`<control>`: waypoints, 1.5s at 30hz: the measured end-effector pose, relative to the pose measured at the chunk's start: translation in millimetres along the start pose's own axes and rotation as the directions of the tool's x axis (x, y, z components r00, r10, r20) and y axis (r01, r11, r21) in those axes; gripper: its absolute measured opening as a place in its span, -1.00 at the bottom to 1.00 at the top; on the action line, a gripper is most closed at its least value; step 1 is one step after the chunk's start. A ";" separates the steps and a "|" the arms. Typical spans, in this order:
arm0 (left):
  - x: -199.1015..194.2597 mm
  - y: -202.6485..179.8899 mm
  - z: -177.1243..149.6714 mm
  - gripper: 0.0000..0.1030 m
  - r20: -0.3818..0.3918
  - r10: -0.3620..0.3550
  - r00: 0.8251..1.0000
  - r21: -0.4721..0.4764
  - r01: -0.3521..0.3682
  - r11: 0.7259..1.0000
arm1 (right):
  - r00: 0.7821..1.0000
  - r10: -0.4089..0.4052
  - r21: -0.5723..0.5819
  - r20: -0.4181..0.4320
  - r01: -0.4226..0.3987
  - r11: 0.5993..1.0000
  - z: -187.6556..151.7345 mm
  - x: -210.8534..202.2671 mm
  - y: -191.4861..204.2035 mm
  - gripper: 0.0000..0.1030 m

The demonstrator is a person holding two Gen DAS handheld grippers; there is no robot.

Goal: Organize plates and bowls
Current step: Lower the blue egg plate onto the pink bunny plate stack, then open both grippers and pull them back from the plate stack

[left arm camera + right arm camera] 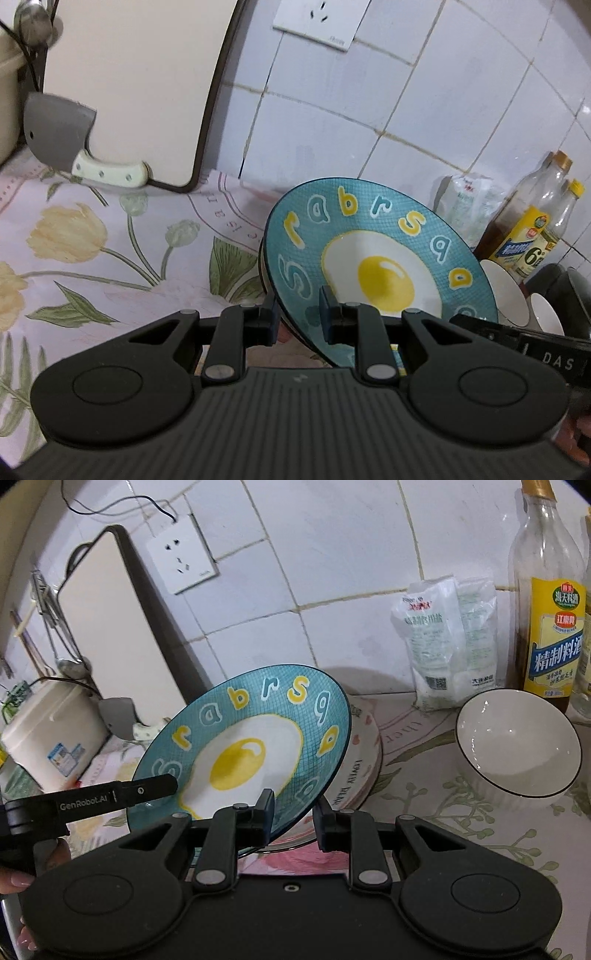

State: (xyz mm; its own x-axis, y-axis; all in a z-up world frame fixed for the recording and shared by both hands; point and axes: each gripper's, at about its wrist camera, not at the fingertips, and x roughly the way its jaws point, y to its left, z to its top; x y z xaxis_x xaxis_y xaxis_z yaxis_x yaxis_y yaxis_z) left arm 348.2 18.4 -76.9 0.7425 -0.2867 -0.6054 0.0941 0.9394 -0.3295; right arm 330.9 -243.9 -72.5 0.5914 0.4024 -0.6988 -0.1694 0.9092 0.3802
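Observation:
A teal plate [376, 266] with a fried-egg picture and letters is held tilted above the counter; it also shows in the right wrist view [251, 746]. My left gripper [298, 314] is shut on its near rim. My right gripper [293, 812] is shut on the rim at the other side. A white plate [364, 753] with lettering lies on the counter under and behind the teal plate. A white bowl [517, 746] with a dark rim lies tilted on the counter to the right, and shows partly in the left wrist view [506, 291].
A cream cutting board [140, 88] and a cleaver [62, 136] lean on the tiled wall at left. A salt bag [447, 638] and sauce bottles [550, 620] stand at the back right. A cream appliance [51, 738] sits far left. The floral cloth [92, 258] covers the counter.

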 end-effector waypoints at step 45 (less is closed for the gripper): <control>1.9 -22.3 -3.1 -0.43 -0.010 0.101 0.995 0.105 -0.099 0.990 | 0.978 -0.193 -0.159 0.083 0.204 0.966 -2.0 39.0 -4.8 -0.34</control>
State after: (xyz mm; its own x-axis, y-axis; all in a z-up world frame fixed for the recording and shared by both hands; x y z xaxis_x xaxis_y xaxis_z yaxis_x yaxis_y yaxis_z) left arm 345.5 -3.7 -72.9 0.7412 -0.1925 -0.6431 0.0888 0.9777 -0.1902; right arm 353.2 -232.4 -102.7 0.6760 0.2092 -0.7066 -0.1685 0.9773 0.1281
